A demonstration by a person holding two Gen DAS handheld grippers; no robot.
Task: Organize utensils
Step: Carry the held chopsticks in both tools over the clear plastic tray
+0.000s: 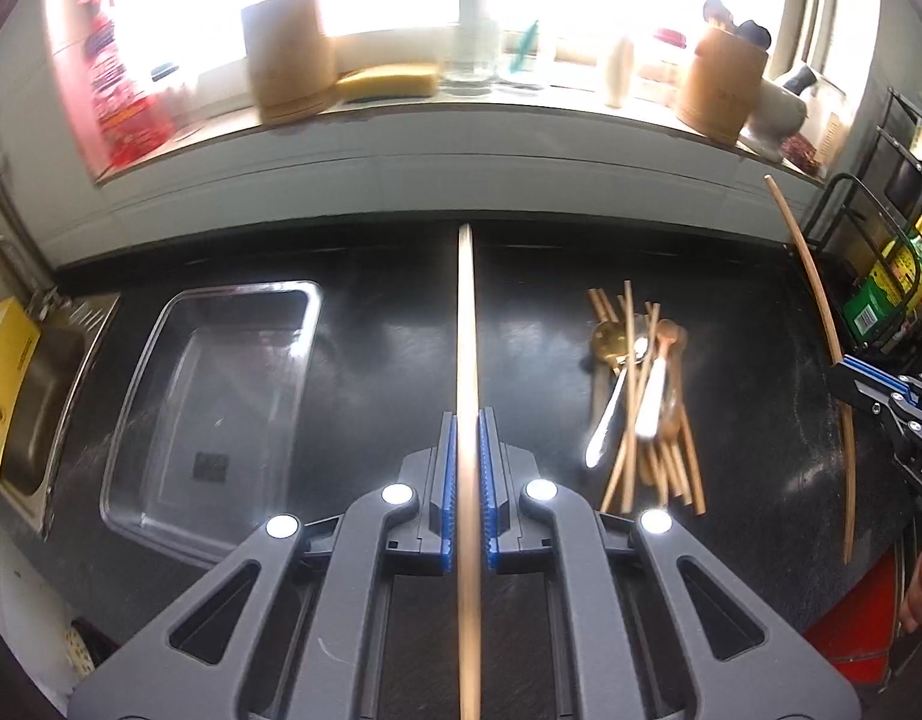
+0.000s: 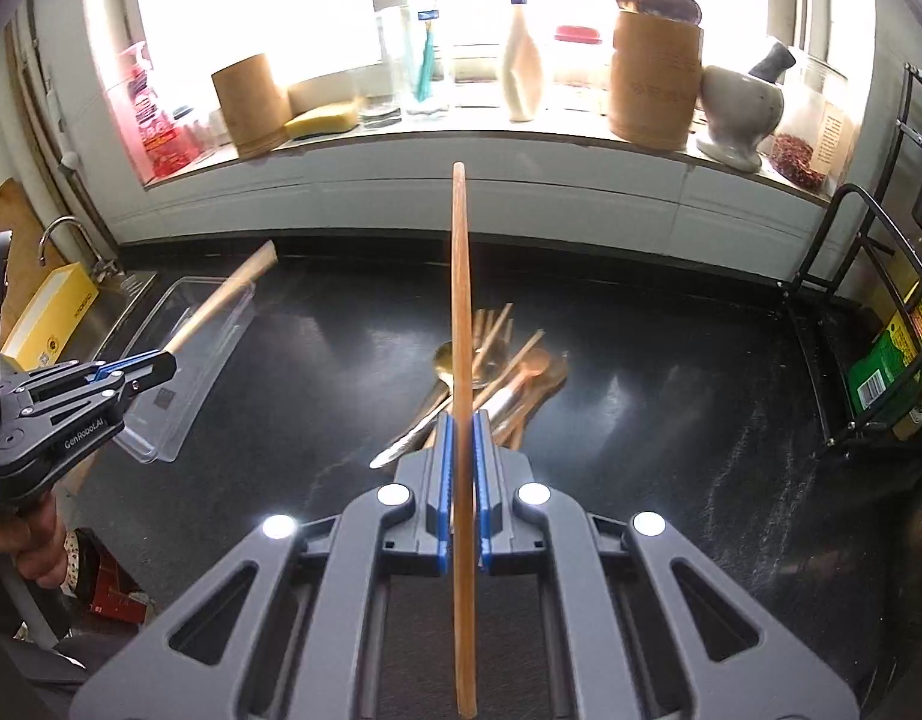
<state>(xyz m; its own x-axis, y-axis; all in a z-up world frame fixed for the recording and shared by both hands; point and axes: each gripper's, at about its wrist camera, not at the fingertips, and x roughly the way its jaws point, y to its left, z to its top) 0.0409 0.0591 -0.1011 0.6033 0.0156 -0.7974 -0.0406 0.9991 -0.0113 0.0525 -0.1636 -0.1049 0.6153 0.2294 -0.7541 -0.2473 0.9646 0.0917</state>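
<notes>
Both tools are clamped on long wooden sticks and held above the black counter (image 1: pixel 371 312). Seen from its own camera, the left tool (image 1: pixel 468 420) has its blue-padded fingers (image 1: pixel 446 480) pressed on either side of a pale chopstick (image 1: pixel 466 312) that runs straight forward, its tip pointing toward the windowsill (image 1: pixel 401 114); in the right wrist view this tool (image 2: pixel 161 363) enters from the left edge, gripped by a hand (image 2: pixel 38 546) low in the frame, and the stick slants up over the clear plastic tray (image 2: pixel 179 372). The right tool (image 2: pixel 461 426) likewise pinches a darker wooden chopstick (image 2: pixel 459 276) between its pads (image 2: pixel 442 480), the stick standing forward and slightly raised over the heap of utensils (image 2: pixel 491 366). From the left camera the right tool (image 1: pixel 845 375) shows at the right edge, its stick angled upward toward the wire rack (image 1: pixel 881 276). The utensil pile (image 1: pixel 641 396), a mix of wooden chopsticks, metal spoons and a white-handled piece, lies on the counter to the right of the tray (image 1: pixel 161 360), well apart from it. A steel sink (image 1: pixel 35 396) sits at the far left.
</notes>
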